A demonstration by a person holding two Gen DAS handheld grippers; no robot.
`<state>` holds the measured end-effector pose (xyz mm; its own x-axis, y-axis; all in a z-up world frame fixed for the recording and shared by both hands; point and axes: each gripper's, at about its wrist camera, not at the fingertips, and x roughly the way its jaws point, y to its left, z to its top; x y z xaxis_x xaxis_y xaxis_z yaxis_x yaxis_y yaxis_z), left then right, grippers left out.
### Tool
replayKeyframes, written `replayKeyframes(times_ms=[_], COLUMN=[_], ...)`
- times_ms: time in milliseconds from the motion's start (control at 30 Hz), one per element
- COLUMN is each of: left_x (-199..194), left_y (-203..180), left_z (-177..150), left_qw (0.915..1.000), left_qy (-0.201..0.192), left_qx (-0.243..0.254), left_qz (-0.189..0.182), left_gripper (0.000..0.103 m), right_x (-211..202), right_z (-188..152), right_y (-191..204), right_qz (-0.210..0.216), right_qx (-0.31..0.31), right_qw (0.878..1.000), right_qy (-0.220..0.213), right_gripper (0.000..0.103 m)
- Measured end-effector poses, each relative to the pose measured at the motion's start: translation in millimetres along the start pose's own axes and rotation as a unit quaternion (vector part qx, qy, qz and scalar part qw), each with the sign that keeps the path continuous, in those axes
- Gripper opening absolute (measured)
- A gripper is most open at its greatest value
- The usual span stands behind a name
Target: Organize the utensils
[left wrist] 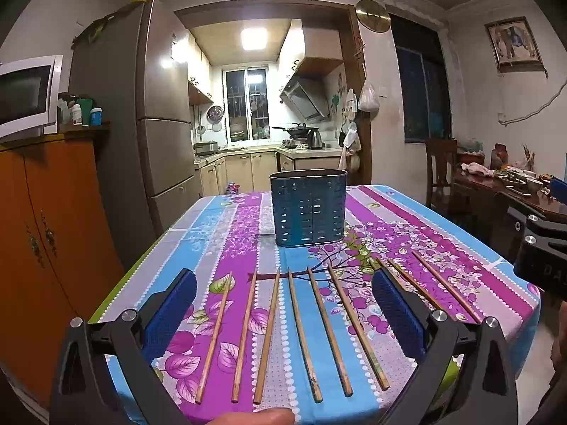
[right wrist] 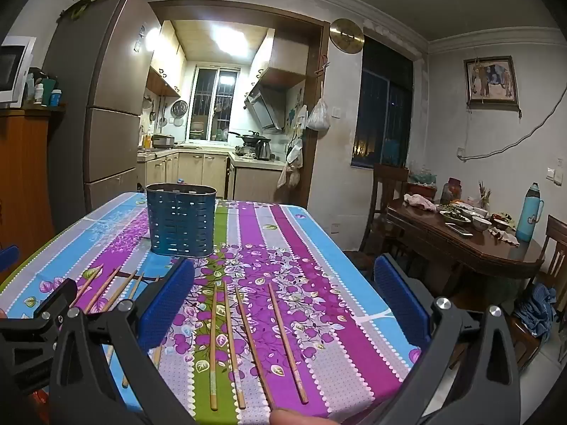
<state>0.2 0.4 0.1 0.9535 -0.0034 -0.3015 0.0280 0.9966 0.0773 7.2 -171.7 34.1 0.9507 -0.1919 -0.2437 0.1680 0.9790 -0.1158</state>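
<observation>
On the tablecloth (left wrist: 354, 212) near its front edge, wooden chopsticks (left wrist: 304, 333) lie side by side in a loose row, apart, with the blue holder (left wrist: 308, 209) upright behind them. Left gripper (left wrist: 283, 318) and right gripper (right wrist: 283, 311) both hover spread wide, empty. Best to lower onto one stick mid-length, pinch squarely, then tip it upright over the holder. Sticks look thin, slightly worn, likely to roll.

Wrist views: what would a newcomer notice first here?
The row of wooden chopsticks lying side by side on the near edge of the bright floral tablecloth. Behind them, mid-table, stands an upright blue perforated holder, with nothing showing above its rim.
</observation>
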Motion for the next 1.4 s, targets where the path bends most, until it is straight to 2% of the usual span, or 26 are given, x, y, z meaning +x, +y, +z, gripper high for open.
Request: replayKeyframes(times_ms=[1400], left_x=[4.4], left_y=[0.3], left_z=[-8.6], left_qw=[0.9999], left_qy=[0.01], left_qx=[0.005], left_qz=[0.003], left_gripper=[0.099], right_x=[7.6], right_z=[-3.1], right_y=[9.3], right_qz=[0.007], right_qx=[-0.013], right_qw=[1.0], right_qy=[0.012], right_gripper=[0.098])
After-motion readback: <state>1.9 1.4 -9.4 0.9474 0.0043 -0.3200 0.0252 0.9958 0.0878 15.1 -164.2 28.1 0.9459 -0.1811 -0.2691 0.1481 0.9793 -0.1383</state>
